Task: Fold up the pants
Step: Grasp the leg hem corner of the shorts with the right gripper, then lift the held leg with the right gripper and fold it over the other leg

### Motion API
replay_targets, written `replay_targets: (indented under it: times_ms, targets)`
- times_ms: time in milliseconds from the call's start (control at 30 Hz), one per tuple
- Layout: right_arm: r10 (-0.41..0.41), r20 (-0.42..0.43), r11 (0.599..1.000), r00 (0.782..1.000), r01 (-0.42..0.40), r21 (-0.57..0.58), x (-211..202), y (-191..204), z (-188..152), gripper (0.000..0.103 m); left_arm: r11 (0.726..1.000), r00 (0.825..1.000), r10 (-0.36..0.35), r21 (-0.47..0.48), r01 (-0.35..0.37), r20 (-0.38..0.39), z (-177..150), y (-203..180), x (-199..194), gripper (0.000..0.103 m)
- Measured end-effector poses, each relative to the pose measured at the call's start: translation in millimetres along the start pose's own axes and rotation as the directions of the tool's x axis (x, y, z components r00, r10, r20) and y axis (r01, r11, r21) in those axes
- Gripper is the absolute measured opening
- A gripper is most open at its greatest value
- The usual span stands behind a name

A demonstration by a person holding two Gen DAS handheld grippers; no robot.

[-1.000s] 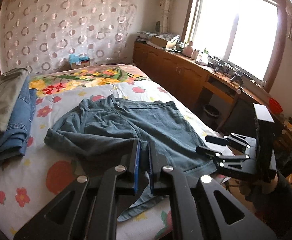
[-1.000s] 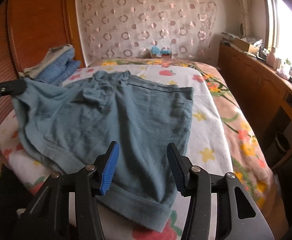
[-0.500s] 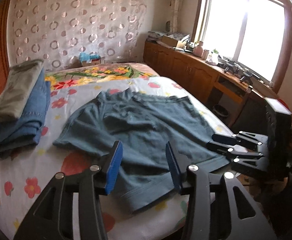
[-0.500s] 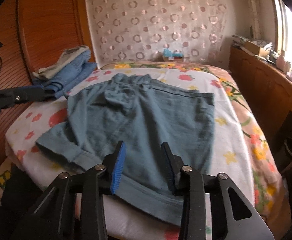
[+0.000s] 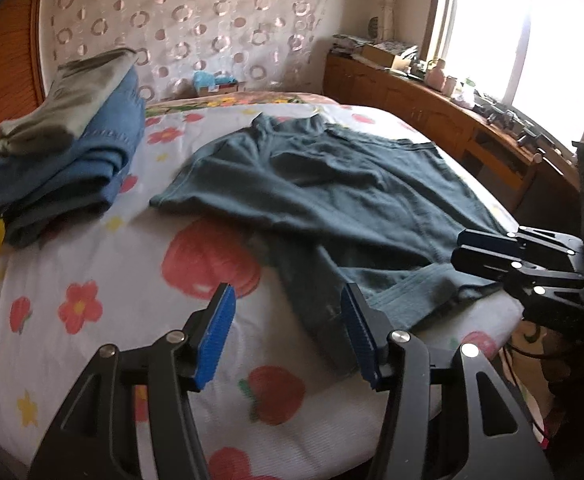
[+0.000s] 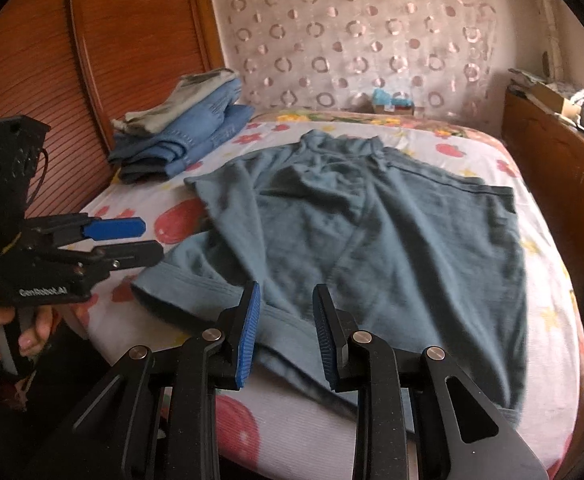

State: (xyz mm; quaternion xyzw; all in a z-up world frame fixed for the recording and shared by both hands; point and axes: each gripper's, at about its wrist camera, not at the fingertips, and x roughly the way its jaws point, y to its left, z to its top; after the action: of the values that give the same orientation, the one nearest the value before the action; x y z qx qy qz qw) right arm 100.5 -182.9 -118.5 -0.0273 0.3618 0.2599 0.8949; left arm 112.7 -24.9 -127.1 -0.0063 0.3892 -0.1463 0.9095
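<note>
On floral bedsheet [image 5: 91, 264]: rumpled teal pants [image 5: 332, 192], both claws gaping

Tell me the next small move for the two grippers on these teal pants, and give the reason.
Probably bring the left gripper down onto the near hem of the teal pants and close on it. Both grippers are open and hold nothing, and the right gripper already hovers over the other hem end. The pants lie spread flat but wrinkled on the bed, not yet folded.
</note>
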Motion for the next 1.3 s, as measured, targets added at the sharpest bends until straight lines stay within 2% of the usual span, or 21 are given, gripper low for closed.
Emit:
replay_targets:
  times_ms: [300,600,633,667,733,833,1033,1300]
  targets:
    - [0.033,-0.034,0.999,0.999,-0.033,-0.011,12,12,0,0.026,1.000,1.000,0.002,-0.014,-0.002,-0.025,-17,4,7,0.054]
    - [0.068,-0.070,0.998,0.995,-0.068,-0.001,28,16,1,0.026,1.000,1.000,0.009,0.003,-0.009,0.011,-21,2,4,0.055]
    - [0.074,-0.069,0.997,0.995,-0.074,-0.002,29,17,1,0.026,1.000,1.000,0.011,0.006,-0.011,0.014,-20,1,5,0.055]
    - [0.075,-0.067,0.997,0.995,-0.076,-0.007,29,18,2,0.019,1.000,1.000,0.013,0.005,-0.013,0.016,-20,1,5,0.057]
    - [0.063,-0.054,0.998,0.997,-0.064,-0.013,28,20,3,0.011,1.000,1.000,0.011,-0.005,-0.011,0.014,-19,3,5,0.057]
    - [0.071,-0.026,0.997,0.997,-0.071,-0.011,24,19,6,0.006,1.000,1.000,0.008,-0.008,-0.008,0.010,-17,2,4,0.057]
    - [0.028,0.047,0.999,0.999,-0.026,-0.031,8,19,10,0.004,1.000,0.999,0.005,0.010,-0.006,0.042,-12,-6,-8,0.057]
    - [-0.041,0.134,0.999,0.990,0.046,-0.030,-28,3,22,0.004,1.000,0.998,-0.024,0.019,0.023,0.059,5,-14,-14,0.057]
